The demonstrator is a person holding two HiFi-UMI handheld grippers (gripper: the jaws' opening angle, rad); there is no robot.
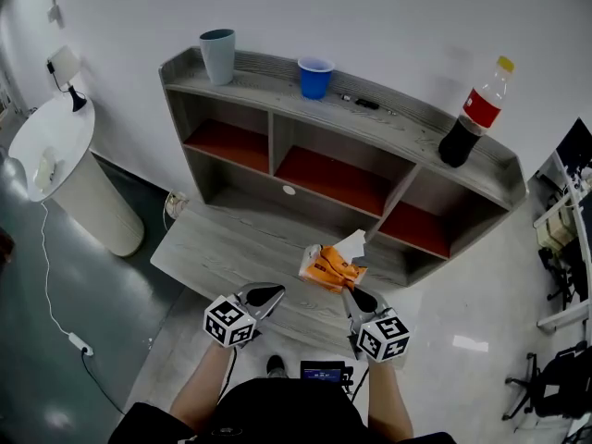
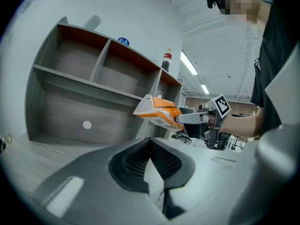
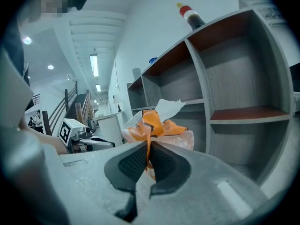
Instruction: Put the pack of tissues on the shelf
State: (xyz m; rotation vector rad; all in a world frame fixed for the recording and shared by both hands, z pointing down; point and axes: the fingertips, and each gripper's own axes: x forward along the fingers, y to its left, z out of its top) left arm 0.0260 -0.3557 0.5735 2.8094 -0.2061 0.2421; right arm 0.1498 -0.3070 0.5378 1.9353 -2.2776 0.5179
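The right gripper (image 3: 149,145) had its fingers clenched on a film edge of the pack of tissues (image 3: 165,125), probably light, soft and slippery, bulging beyond them; the left gripper (image 2: 150,140) was closed, empty

The shelf (image 1: 277,139) is standing on the far side of the table (image 1: 222,248); a pedestal (image 1: 69,169) is standing on the floor to the left. On the shelf's top a cup (image 1: 218,55) is sitting at the left end, a second cup (image 1: 315,77) nearer the middle, a bottle (image 1: 474,114) towards the right end. The pack of tissues (image 1: 329,266) is hanging over the table's near part, between the right gripper's (image 1: 351,289) jaws; the left gripper (image 1: 266,296) is hovering near its left, apart.
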